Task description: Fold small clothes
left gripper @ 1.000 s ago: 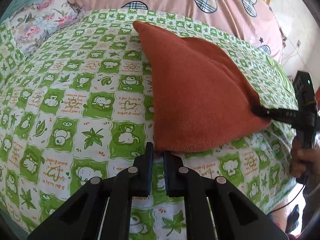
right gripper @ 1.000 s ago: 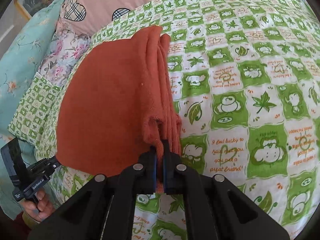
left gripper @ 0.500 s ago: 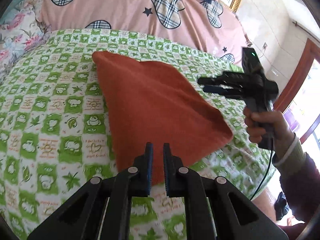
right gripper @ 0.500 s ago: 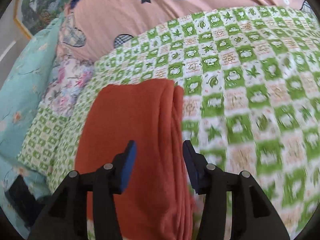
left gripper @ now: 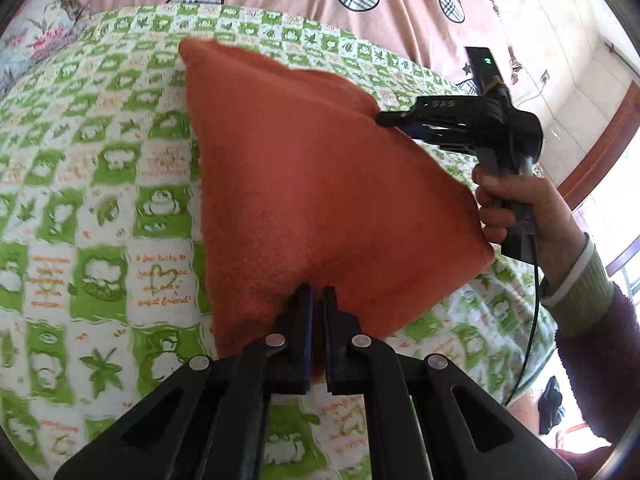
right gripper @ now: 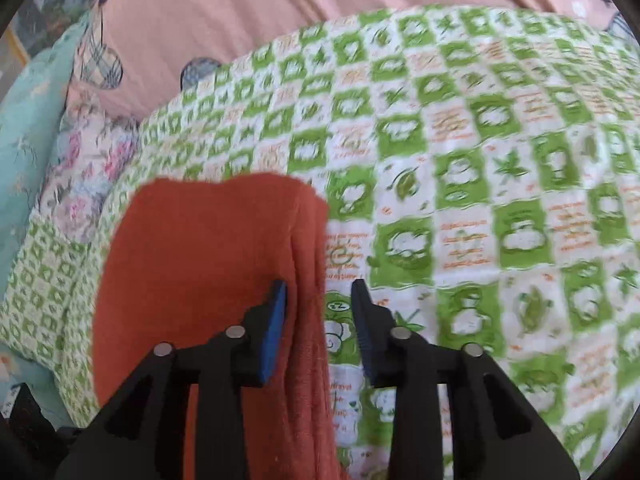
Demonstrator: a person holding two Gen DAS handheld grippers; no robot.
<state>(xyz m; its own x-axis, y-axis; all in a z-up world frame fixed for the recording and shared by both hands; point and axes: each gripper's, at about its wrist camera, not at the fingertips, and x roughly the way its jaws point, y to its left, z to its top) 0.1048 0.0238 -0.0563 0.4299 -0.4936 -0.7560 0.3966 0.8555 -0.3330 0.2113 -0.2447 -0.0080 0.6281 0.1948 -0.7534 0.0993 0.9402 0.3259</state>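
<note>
Left tool clenched on the near edge of the folded orange cloth lying on the bed; right tool, jaws just closing, straddles its layered edge without pressing.

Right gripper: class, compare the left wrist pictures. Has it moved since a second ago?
Yes. The right gripper left the orange cloth's near right corner for its far edge, nearer the pink quilt.
</note>
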